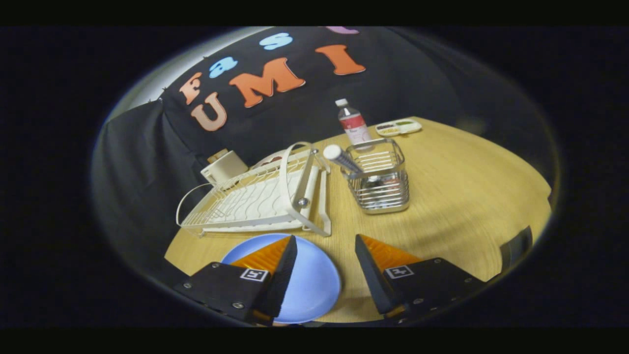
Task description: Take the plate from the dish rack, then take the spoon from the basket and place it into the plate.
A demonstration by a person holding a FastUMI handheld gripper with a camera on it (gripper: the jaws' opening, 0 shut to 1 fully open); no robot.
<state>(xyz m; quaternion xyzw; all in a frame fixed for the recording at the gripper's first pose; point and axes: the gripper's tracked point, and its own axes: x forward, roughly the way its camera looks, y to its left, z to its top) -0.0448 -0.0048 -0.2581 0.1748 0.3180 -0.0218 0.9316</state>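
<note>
The fingers [324, 270] are spread wide and hold nothing. One blue plate [309, 285] lies flat on the counter [467, 196], just under the left finger. One spoon [342, 158] stands in the one wire basket [381, 189], ahead at about one o'clock, its handle tipped toward eleven. The one rack [255, 196] looks empty.

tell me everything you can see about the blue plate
The plate is round, plain light blue, smooth and matte, with a shallow raised rim and nothing on it. It lies flat on the wooden table, just in front of the white dish rack, already out of it. The open gripper hovers above it; one finger overlaps its near side, whether touching I cannot tell.
</note>
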